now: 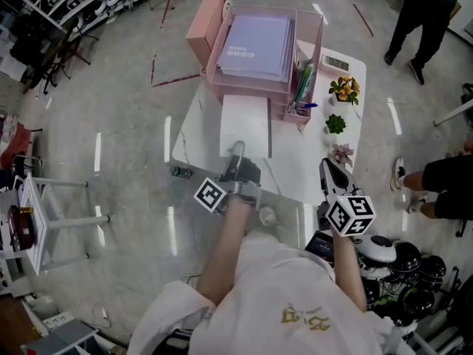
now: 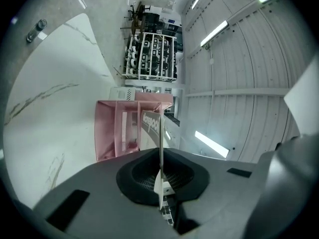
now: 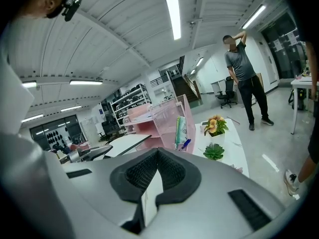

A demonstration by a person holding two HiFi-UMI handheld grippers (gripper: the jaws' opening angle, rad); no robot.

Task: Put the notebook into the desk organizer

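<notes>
A white notebook hangs flat over the white table, just in front of the pink desk organizer. My left gripper is shut on its near edge. In the left gripper view the notebook runs edge-on between the jaws of the left gripper, its cover towards the organizer. A purple notebook lies in the organizer's top tray. My right gripper hovers shut and empty over the table's near right corner. In its own view the right gripper points past the organizer.
Pens stand in the organizer's right-hand cup. Three small potted plants line the table's right edge, behind them a small grey device. One person stands at the far right, another closer by.
</notes>
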